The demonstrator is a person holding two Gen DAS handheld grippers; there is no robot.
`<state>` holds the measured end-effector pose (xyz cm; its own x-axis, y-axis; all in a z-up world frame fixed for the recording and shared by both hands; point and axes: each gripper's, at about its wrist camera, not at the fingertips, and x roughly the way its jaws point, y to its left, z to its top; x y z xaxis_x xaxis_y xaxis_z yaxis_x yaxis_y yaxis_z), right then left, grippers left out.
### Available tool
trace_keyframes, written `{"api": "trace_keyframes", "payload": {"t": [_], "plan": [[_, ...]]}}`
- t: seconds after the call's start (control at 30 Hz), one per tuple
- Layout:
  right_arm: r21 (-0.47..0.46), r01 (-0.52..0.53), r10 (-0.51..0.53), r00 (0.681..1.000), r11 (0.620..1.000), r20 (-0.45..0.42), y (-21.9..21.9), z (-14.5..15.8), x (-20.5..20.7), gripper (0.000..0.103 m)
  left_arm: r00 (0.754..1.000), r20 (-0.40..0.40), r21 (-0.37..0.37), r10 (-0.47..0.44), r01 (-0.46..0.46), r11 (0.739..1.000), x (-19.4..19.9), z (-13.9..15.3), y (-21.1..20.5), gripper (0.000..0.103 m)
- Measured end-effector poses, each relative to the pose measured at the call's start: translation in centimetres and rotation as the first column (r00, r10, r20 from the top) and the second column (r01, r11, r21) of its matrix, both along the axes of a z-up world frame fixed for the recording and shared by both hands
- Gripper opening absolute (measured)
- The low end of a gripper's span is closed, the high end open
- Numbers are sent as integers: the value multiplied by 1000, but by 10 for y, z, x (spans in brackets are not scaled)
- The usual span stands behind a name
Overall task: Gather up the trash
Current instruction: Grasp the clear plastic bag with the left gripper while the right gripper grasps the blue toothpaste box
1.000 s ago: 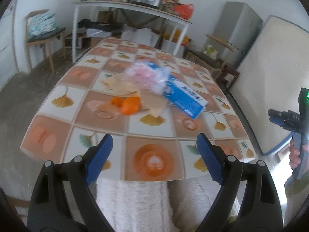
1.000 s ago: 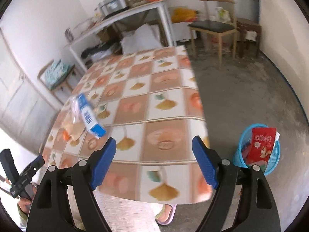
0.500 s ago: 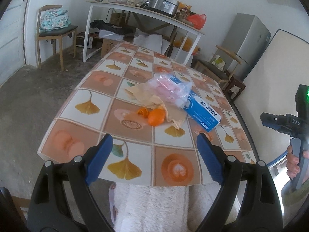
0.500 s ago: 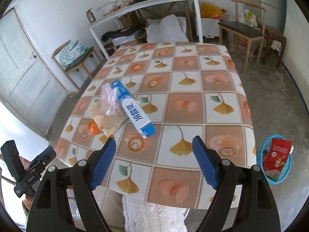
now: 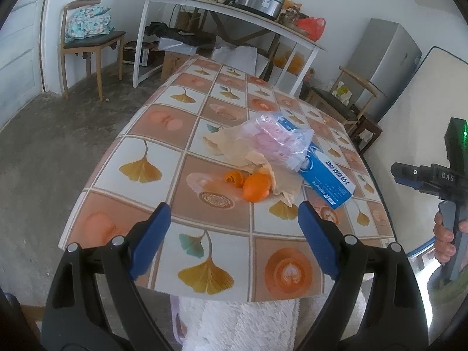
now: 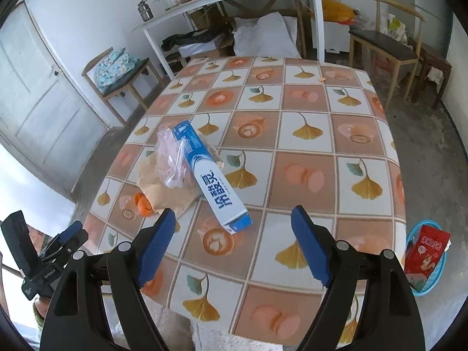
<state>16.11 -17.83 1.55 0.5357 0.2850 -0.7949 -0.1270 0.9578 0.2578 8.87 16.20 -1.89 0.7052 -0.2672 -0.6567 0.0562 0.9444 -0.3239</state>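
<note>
A heap of trash lies on the patterned table [image 5: 163,122] [image 6: 307,175]: a long blue box [image 5: 327,180] [image 6: 213,181], a clear plastic bag with pink contents [image 5: 278,143] [image 6: 172,158], crumpled brown paper [image 5: 234,146] [image 6: 163,190] and orange peel [image 5: 254,187] [image 6: 143,204]. My left gripper [image 5: 234,231] hangs open over the table's near edge, short of the peel, nothing between its fingers. My right gripper [image 6: 232,239] is open too, above the near edge just in front of the blue box's end.
A blue basket [image 6: 427,260] holding a red packet stands on the floor right of the table. Wooden chairs [image 5: 87,41] [image 6: 389,46] and a white shelf table [image 5: 228,8] stand beyond. A white fluffy garment [image 5: 239,321] is below the table edge.
Both grippers have swung across the room; the trash heap now sits nearer and more central in each view. Both stay open.
</note>
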Motion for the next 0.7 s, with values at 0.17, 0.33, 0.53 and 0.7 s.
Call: {"api": "trace_keyframes", "payload": {"t": [0.17,0.33,0.53,0.7], "plan": [[1,-2,2,1000,1000,-23,2,-8,12,79,999,24,-54,-33,34,998,8,0,3,84],[34,-24,24,1000,999,-15,5,-13,15,79,989,78,-133,-123,133,982,22,8,-4,84],[11,-77,77,997,997,-10,18,-25,27,79,973,96,-137,-210,222,965,56,16,-31,84],[-36,-137,136,991,990,-14,36,-41,43,79,975,-12,-222,-220,212,952,110,10,-45,84]]}}
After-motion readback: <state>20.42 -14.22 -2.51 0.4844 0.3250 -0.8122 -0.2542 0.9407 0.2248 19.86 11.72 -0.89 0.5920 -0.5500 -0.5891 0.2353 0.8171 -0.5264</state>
